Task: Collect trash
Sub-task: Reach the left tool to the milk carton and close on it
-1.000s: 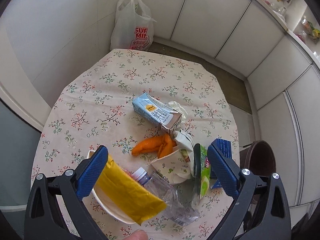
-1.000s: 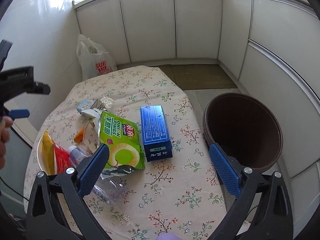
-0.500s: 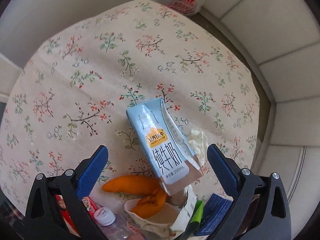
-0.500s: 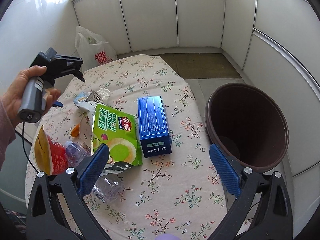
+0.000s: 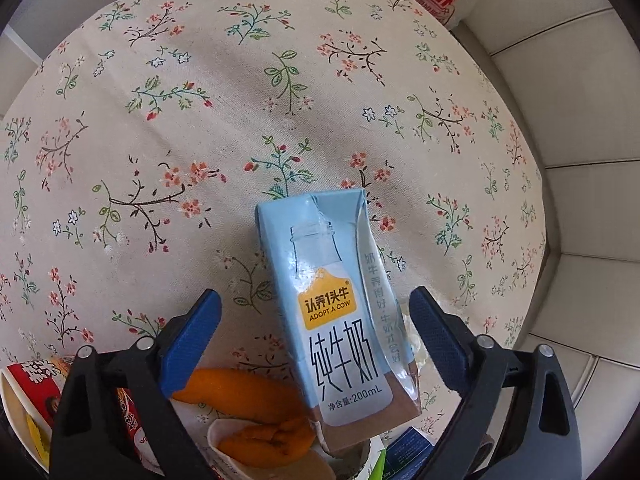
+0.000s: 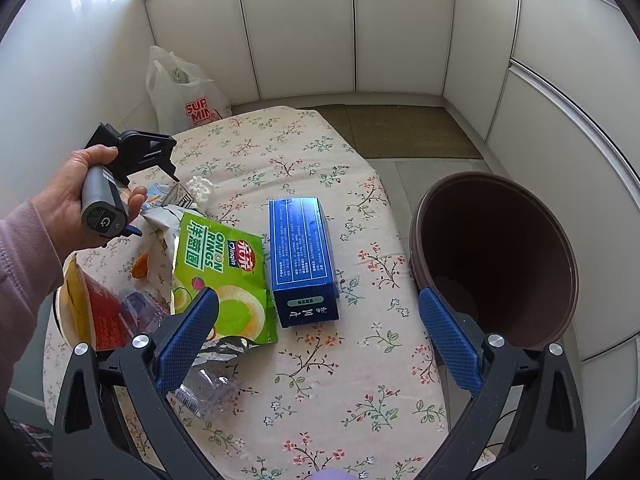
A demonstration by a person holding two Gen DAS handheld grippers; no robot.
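A light blue milk carton (image 5: pixel 336 304) lies on the floral tablecloth (image 5: pixel 240 80). My left gripper (image 5: pixel 316 332) is open and hangs just above it, one blue finger on each side, not touching. Orange peel (image 5: pixel 240 394) lies beside the carton. In the right wrist view my right gripper (image 6: pixel 320 340) is open and empty over the table's front, with a blue box (image 6: pixel 302 260) and a green onion rings bag (image 6: pixel 220 276) ahead of it. The brown trash bin (image 6: pixel 496 256) stands right of the table.
A crushed clear plastic bottle (image 6: pixel 204 384) and a red and yellow noodle cup (image 6: pixel 90 308) lie at the table's left front. A white shopping bag (image 6: pixel 186 92) stands on the floor behind the table. White cabinets line the walls.
My left gripper has moved forward and down over the milk carton, which now fills the space between its fingers. My right gripper has barely moved.
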